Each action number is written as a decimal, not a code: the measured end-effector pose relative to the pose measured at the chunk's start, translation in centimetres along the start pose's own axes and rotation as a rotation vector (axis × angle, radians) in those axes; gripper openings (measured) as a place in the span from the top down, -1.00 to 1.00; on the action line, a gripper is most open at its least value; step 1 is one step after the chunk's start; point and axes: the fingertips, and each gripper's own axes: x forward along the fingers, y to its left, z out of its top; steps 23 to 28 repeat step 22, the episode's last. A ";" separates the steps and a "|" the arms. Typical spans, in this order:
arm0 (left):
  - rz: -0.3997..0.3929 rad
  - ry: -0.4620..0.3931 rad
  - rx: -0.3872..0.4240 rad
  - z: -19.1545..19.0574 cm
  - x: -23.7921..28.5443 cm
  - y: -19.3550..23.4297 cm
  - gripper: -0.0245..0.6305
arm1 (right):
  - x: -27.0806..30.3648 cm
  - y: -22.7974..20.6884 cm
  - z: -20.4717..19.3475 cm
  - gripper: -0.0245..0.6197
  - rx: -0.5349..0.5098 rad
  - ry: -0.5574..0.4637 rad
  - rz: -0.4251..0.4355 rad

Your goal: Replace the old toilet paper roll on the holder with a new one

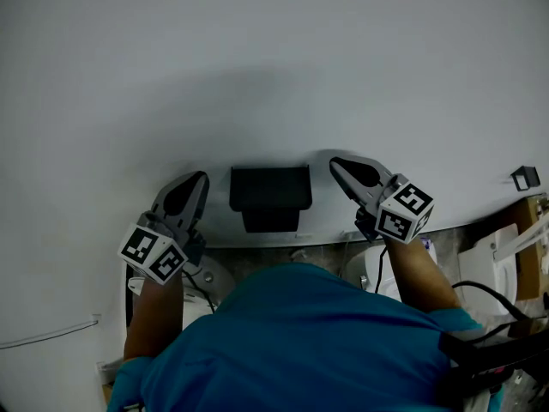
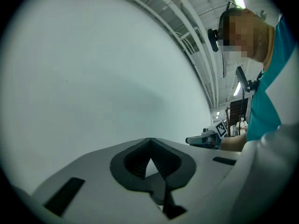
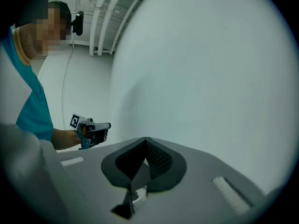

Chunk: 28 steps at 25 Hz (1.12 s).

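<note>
Plainly, neither tong carries anything. The left gripper has its jaws drawn fully together, the dark pads meeting at the tip with only white wall behind them in its own view. The right gripper is likewise closed on nothing. Both point level at the wall, one on each side of the holder, near it but touching neither it nor the wall.

The holder is a dark, box-like fixture mounted on the wall, straight ahead of the person in the teal shirt. From the head view only its top and front show. I cannot make out a roll on it, old or new; if one hangs there, it is probably hidden under the dark cover. No fresh roll appears in any view either. Pale rounded shapes show below the holder, past the person's shoulders, but they are too hidden to name.

As for progress, the frames give little to go on. With both grippers bare and no roll in sight, this reads as a pause at one end of the job. If the swap has not begun, the old roll must come off and a new one be fetched and seated. If it is finished, nothing shows it.
</note>
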 end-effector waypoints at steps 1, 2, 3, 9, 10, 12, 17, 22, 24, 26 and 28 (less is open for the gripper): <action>-0.002 0.003 0.003 0.0 0.0 0.0 0.90 | 0.0 0.0 -0.1 0.92 0.002 0.002 -0.001; -0.004 0.005 0.001 -0.1 0.0 -0.1 0.90 | 0.0 0.0 -0.1 0.92 0.002 0.004 -0.001; -0.006 0.006 -0.003 -0.1 -0.1 -0.1 0.90 | 0.0 0.0 -0.2 0.92 0.000 0.005 -0.001; -0.020 0.009 0.005 0.0 0.3 -0.6 0.90 | 0.0 0.2 -0.2 0.92 -0.015 0.011 0.009; -0.024 0.010 0.007 0.0 0.3 -0.7 0.90 | -0.1 0.2 -0.2 0.92 -0.016 0.012 0.009; -0.029 0.011 0.006 -0.1 0.4 -0.9 0.90 | 0.0 0.3 -0.2 0.92 -0.019 0.014 0.014; -0.031 0.015 0.006 0.0 0.4 -0.9 0.90 | -0.1 0.2 -0.4 0.92 -0.016 0.017 0.012; -0.036 0.018 0.008 -0.1 0.8 -1.2 0.90 | 0.0 0.1 -0.2 0.92 -0.022 0.016 0.024; -0.036 0.018 0.008 -0.1 0.8 -1.2 0.90 | 0.0 0.1 -0.2 0.92 -0.022 0.016 0.024; -0.036 0.018 0.008 -0.1 0.8 -1.2 0.90 | 0.0 0.1 -0.2 0.92 -0.022 0.016 0.024; -0.036 0.018 0.008 -0.1 0.8 -1.2 0.90 | 0.0 0.1 -0.2 0.92 -0.022 0.016 0.024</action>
